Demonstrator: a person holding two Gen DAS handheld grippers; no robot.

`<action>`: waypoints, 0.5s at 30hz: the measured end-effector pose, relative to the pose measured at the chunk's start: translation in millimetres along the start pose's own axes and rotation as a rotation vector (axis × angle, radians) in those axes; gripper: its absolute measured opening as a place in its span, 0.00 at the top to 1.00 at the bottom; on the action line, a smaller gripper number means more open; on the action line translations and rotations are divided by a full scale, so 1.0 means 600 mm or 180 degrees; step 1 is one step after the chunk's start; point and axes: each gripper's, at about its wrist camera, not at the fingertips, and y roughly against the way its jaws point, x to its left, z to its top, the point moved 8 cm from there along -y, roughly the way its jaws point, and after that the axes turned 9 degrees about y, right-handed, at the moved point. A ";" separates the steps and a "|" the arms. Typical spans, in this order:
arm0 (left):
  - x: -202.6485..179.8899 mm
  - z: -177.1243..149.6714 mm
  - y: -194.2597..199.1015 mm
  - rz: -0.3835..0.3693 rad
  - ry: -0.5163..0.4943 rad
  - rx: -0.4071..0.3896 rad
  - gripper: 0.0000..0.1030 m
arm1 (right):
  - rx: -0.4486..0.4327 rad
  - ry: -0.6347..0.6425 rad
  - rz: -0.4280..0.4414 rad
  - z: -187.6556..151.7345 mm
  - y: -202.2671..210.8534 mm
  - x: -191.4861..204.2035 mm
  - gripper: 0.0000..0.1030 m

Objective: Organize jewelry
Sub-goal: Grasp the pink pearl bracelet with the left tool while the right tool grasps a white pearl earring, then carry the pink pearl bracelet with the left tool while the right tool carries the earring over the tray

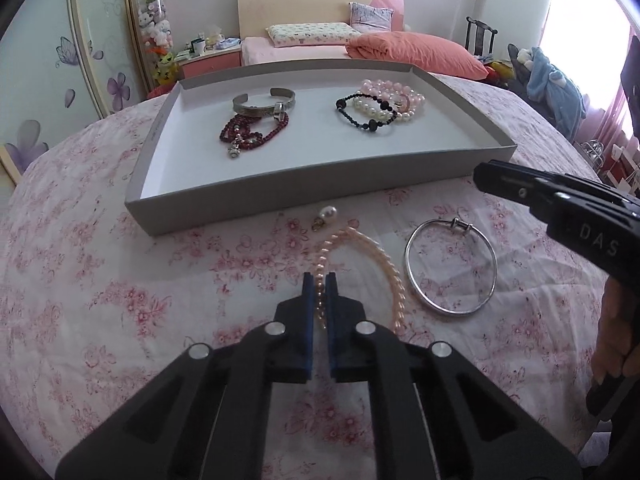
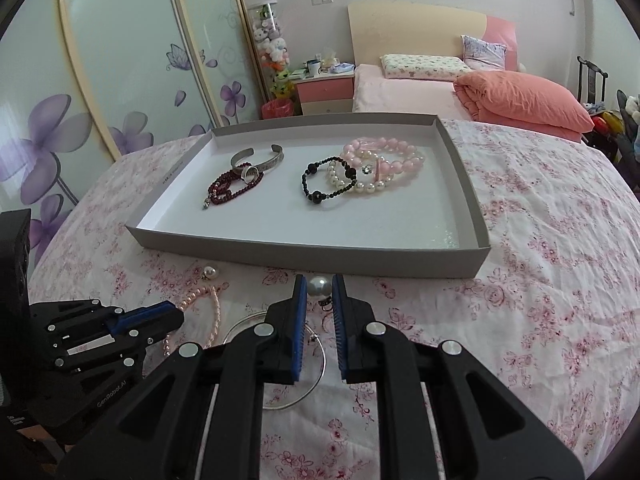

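Note:
My left gripper (image 1: 320,282) is shut on a strand of the pink pearl necklace (image 1: 380,264), which lies curled on the floral cloth. From the right wrist view this left gripper (image 2: 178,317) comes in low at the left, over the necklace (image 2: 200,300). My right gripper (image 2: 319,282) is shut on a white pearl earring (image 2: 319,285), whose clasp hangs below the pads. A second pearl earring (image 1: 330,213) lies just in front of the grey tray (image 1: 320,184). The silver bangle (image 1: 450,268) lies right of the necklace. The right gripper (image 1: 480,176) hovers near the tray's front right corner.
The tray holds a silver cuff (image 1: 264,102), dark red beads (image 1: 248,134), a black bead bracelet (image 1: 368,114), and pink and white pearl bracelets (image 1: 392,92). A hand (image 1: 612,332) grips the right tool. A bed (image 1: 320,46) and wardrobe doors (image 2: 100,80) stand behind.

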 end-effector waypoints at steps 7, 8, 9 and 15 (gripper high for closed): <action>0.037 0.003 0.021 0.0061 0.0146 -0.0099 0.94 | -0.0133 0.0010 0.0001 0.004 0.025 0.001 0.87; 0.044 0.006 0.027 0.0066 0.0178 -0.0139 0.94 | -0.0159 0.0013 0.0002 0.006 0.029 0.002 0.87; 0.050 0.010 0.034 0.0064 0.0210 -0.0188 0.94 | -0.0193 0.0021 -0.0004 0.008 0.034 0.004 0.87; 0.069 0.029 0.083 0.0018 0.0301 -0.0505 0.94 | -0.0342 0.0082 -0.0010 0.020 0.055 0.015 0.87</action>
